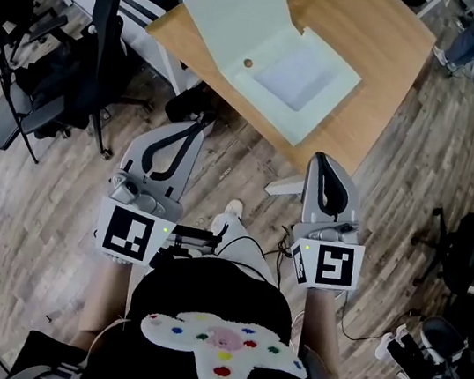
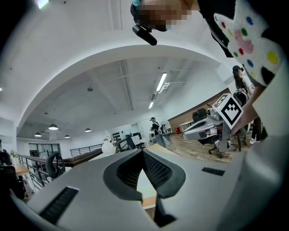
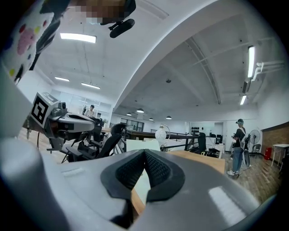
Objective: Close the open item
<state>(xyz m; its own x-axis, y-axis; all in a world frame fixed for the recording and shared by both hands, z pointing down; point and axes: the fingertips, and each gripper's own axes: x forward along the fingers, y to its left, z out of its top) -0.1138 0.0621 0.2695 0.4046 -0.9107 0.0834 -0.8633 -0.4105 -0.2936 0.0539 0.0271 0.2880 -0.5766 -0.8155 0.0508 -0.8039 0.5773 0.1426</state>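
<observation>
A flat pale box (image 1: 303,83) lies open on the wooden table (image 1: 393,48). Its lid (image 1: 238,10) is thrown back toward the far left, and the shallow tray shows a white inside. The box sits near the table's front edge, and that edge is between it and both grippers.

The left gripper (image 1: 199,126) is held low over the plank floor (image 1: 45,216), short of the table. Its fingers are pressed together with nothing between them (its own view shows the ribbed pads meeting). The right gripper (image 1: 322,162) is likewise closed and empty, with its tips just beside the white table foot (image 1: 284,185).

A black office chair (image 1: 86,71) stands at the left, close to the table's near corner. More chairs (image 1: 468,252) crowd the right side. A thin cable (image 1: 287,237) trails on the floor between the grippers, next to the person's shoe (image 1: 231,213).
</observation>
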